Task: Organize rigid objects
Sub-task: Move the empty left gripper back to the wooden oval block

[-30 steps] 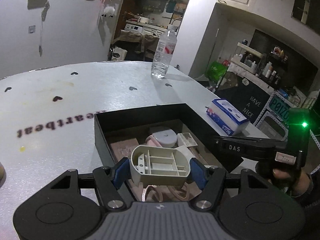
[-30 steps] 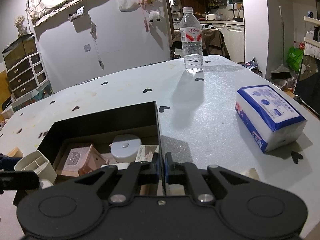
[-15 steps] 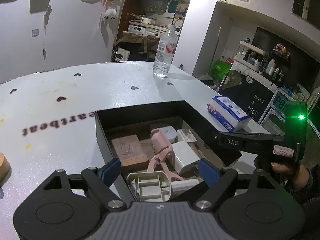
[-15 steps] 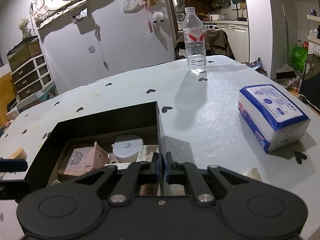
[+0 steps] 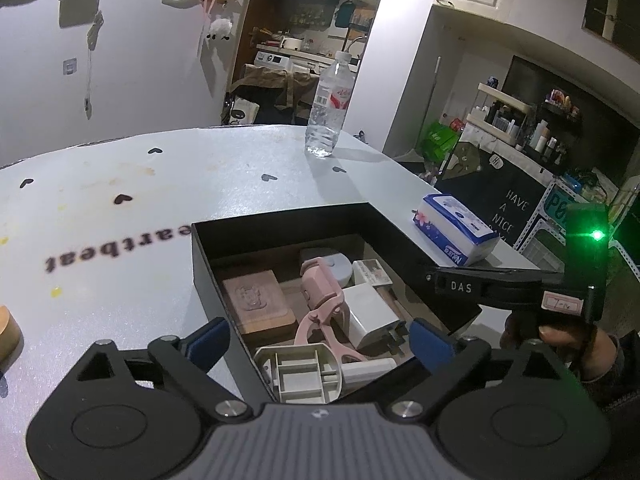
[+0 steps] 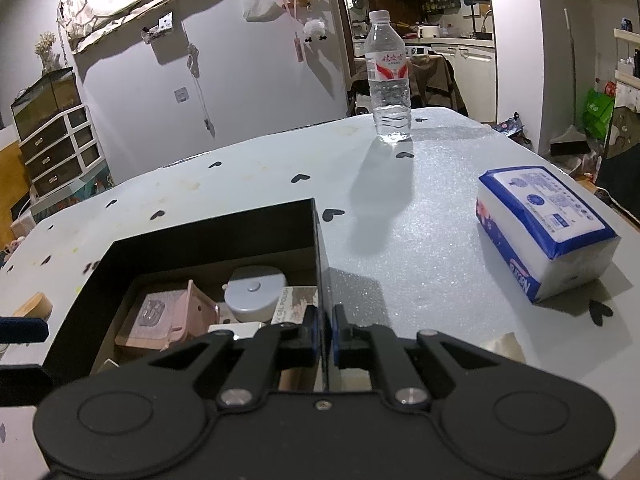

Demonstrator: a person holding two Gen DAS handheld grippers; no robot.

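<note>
— Both tongs were over the black box (image 5: 280,220), weren't they?

— Yes. My left gripper (image 5: 320,344) stood wide apart; its jaws had just been opening, and nothing pressed against the blue pads (image 5: 210,338). The beige compartment tray (image 5: 298,372) lay below them, at the box's near edge, clear of both pads.

— And a second before?

— Then that tray was clamped between the same pads, held above the box. Now it rested inside, beside the pink folding holder (image 5: 320,300) and the white plug adapter (image 5: 370,316).

— Your right?

— My right gripper (image 6: 325,332) was pinched on the box's right wall (image 6: 320,240), one pad inside and one outside. It sat the same way in the earlier pictures.

— How crowded was the box?

— Fairly. The engraved wooden block (image 5: 256,300) lay along the left side, the round white case (image 6: 254,294) toward the far right corner, a small printed carton (image 5: 372,274) next to it. Bare floor showed only by the far wall.

— And outside the rim?

— Plenty of open table (image 6: 400,208). The tissue pack (image 6: 544,232) sat well apart to the right, the water bottle (image 6: 390,80) stood upright near the far edge, and a wooden piece (image 6: 34,306) lay off the box's left side.
</note>
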